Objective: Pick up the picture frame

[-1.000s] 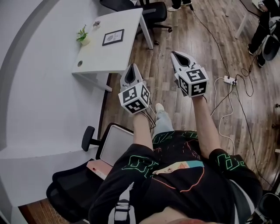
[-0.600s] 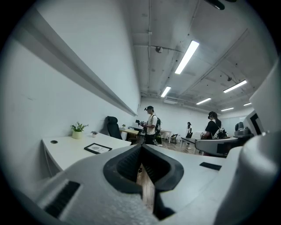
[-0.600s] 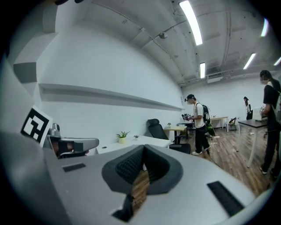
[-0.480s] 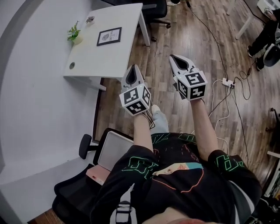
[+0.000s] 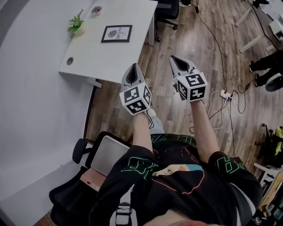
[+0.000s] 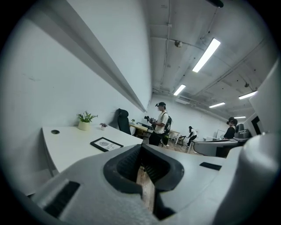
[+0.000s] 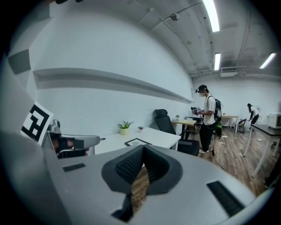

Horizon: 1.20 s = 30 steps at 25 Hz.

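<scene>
The picture frame [image 5: 116,33] is black-edged with a white print and lies flat on the white desk [image 5: 88,57], far from both grippers. It also shows in the left gripper view [image 6: 106,144] and the right gripper view [image 7: 137,142]. My left gripper [image 5: 134,67] is held in the air above the wooden floor, just off the desk's near corner, shut and empty. My right gripper [image 5: 174,58] hangs beside it to the right, also shut with nothing in it. Both point toward the desk.
A small potted plant [image 5: 76,27] and a tiny pot [image 5: 96,9] stand at the desk's back. A black office chair [image 5: 66,194] is behind my left side, another chair [image 5: 170,9] past the desk. A power strip with cables [image 5: 223,93] lies on the floor. People stand further off [image 6: 161,123].
Both grippers have travelled toward the desk, which now sits nearer and more directly ahead in the head view. The jaws stay shut and empty.
</scene>
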### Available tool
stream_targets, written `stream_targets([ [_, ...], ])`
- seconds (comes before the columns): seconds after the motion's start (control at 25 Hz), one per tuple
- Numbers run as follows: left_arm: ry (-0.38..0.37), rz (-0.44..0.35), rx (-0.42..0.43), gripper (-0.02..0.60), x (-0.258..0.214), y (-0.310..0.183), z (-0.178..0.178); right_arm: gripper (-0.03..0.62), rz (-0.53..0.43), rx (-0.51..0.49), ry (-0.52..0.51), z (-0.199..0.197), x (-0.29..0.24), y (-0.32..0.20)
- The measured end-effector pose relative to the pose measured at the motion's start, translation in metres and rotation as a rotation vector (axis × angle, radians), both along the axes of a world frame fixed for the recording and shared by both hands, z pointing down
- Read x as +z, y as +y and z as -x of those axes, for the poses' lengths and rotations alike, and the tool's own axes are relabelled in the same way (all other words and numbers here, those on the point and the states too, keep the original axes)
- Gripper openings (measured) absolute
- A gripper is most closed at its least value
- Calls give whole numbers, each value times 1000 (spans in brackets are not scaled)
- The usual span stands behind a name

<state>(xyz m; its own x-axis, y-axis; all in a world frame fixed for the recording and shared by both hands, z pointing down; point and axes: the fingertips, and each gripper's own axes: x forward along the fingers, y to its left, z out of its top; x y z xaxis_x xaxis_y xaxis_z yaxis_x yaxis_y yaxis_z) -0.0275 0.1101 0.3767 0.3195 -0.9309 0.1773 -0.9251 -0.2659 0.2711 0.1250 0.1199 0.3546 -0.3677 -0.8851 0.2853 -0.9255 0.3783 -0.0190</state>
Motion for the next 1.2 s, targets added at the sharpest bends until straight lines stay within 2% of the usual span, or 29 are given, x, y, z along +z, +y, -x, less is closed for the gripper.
stream_targets([
  [0.56, 27, -60, -24, 8, -20, -102, 33, -3, -54, -45, 35, 39, -24, -103],
  [0.8, 31, -76, -38, 8, -24, -126, 47, -2, -68, -59, 42, 50, -24, -126],
  [1.2, 32, -79, -56, 8, -30, -137, 55, 0, -72, -79, 49, 55, -29, -137],
])
